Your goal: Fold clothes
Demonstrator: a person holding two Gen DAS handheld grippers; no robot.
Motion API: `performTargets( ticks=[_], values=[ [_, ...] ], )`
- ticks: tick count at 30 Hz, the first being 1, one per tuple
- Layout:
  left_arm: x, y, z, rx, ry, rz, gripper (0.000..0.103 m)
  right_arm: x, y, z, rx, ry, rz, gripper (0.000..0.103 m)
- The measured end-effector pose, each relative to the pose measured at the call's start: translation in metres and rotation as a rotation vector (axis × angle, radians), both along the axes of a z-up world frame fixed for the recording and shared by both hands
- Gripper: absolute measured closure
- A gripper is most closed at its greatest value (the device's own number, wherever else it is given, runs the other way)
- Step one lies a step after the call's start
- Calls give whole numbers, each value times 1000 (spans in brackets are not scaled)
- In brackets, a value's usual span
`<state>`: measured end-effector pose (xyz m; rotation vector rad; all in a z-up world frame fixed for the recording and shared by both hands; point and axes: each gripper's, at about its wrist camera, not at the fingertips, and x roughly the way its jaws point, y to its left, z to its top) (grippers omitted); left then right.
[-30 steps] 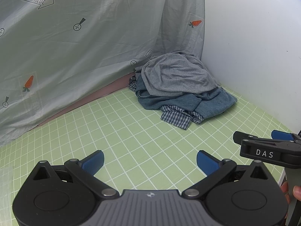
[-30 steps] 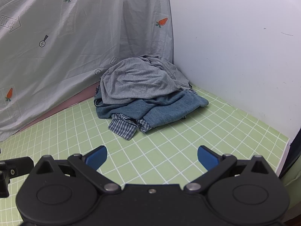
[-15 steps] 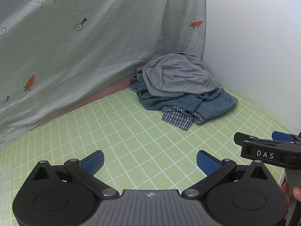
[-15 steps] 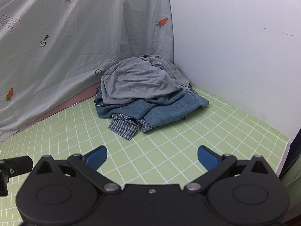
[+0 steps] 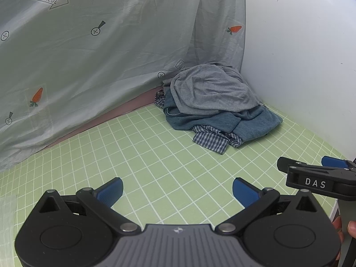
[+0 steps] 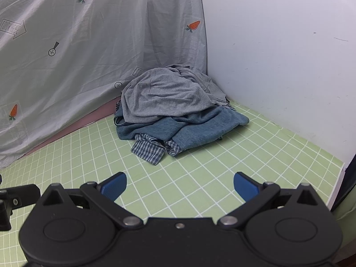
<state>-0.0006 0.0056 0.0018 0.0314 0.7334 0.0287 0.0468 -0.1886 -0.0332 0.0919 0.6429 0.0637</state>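
A heap of clothes lies in the far corner of the green grid mat (image 5: 155, 155). On top is a grey shirt (image 5: 211, 89) (image 6: 164, 93), under it a blue garment (image 5: 251, 122) (image 6: 200, 129), and a checked cloth (image 5: 211, 139) (image 6: 149, 149) sticks out at the front. My left gripper (image 5: 178, 190) hovers open over bare mat, well short of the heap. My right gripper (image 6: 180, 183) is open too, with nothing between its blue pads, also short of the heap. The right gripper's body marked DAS (image 5: 320, 178) shows at the right edge of the left wrist view.
A grey sheet printed with carrots (image 5: 100, 55) (image 6: 89, 44) hangs behind the mat on the left. A white wall (image 5: 300, 55) (image 6: 278, 55) closes the right side. The mat's right edge (image 6: 338, 173) drops off near the right gripper. A fingertip (image 5: 351, 229) shows at the lower right.
Both views have shifted very slightly; the clothes heap sits a touch further right in each. Both grippers stay open and nothing has been picked up.
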Motion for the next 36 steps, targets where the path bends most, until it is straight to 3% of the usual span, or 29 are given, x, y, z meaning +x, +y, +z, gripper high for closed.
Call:
performTargets(
  ticks=[21,36],
  values=[
    [0,-6,-5,6,17,-2,0,-1,-7,0,5,-3,-14,0],
    [56,12,-11,-4,23,116,0,67,-29,-10,18,-27,-71,0]
  ],
)
